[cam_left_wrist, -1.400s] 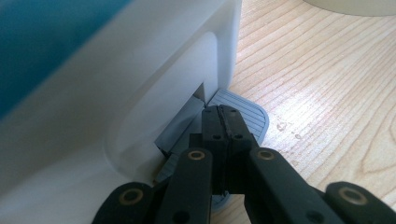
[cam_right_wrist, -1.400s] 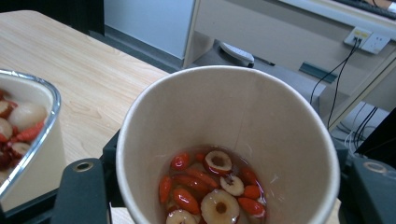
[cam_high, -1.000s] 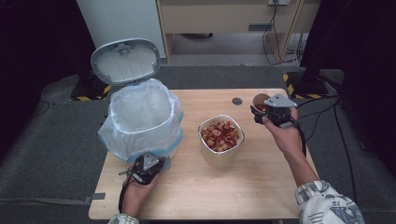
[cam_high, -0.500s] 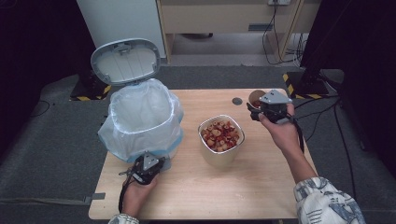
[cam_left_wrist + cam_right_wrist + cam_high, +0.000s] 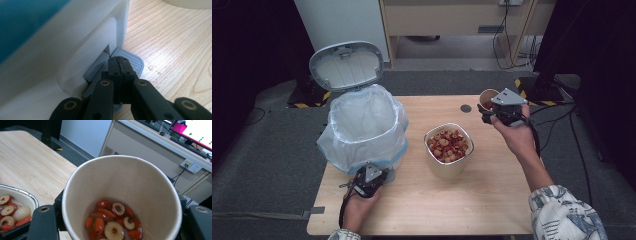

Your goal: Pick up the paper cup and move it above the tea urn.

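Observation:
A pedal bin [image 5: 362, 125] lined with a white bag stands at the table's left, its grey lid [image 5: 347, 65] raised. My left gripper [image 5: 379, 177] is shut and empty, its closed tips pressing on the bin's grey ribbed pedal [image 5: 131, 61]. In the left gripper view the left gripper [image 5: 119, 63] rests right against the bin's white wall [image 5: 75, 50]. My right gripper [image 5: 489, 111] is shut on a paper cup [image 5: 486, 95], held above the table's back right. The cup [image 5: 140, 177] holds sliced red dates and berries in liquid.
A white bowl [image 5: 447, 167] of the same red and pale fruit sits mid-table, between bin and cup. A small dark disc [image 5: 466, 108] lies on the wood near the far edge. Cables and a dark stand are beyond the table on the right.
My right gripper has lifted the cup a little higher. The left gripper has stayed on the pedal, and the lid remains up.

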Demonstrator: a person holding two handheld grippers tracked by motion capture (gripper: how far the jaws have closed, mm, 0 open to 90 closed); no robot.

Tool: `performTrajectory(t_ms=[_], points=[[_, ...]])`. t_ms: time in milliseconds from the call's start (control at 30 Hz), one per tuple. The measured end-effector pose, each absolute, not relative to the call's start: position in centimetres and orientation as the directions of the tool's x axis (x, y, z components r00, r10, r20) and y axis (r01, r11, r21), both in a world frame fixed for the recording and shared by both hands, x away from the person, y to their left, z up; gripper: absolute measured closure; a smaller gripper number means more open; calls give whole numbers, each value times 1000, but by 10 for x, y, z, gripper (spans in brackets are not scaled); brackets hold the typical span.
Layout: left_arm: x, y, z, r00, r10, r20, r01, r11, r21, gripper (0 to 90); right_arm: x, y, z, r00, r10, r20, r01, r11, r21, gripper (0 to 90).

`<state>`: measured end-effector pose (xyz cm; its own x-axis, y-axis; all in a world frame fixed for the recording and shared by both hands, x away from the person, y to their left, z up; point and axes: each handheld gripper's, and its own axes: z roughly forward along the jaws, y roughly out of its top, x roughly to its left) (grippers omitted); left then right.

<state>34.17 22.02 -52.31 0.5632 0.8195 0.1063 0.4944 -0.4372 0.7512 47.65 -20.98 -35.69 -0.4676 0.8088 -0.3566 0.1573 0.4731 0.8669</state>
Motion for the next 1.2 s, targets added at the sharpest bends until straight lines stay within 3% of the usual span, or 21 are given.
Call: performTrajectory(t_ms=[1200], points=[[342,220,-523,561,822,100,495,-430,755,888,480,-195,-324,-478,735,-481,55,572,818,307]])
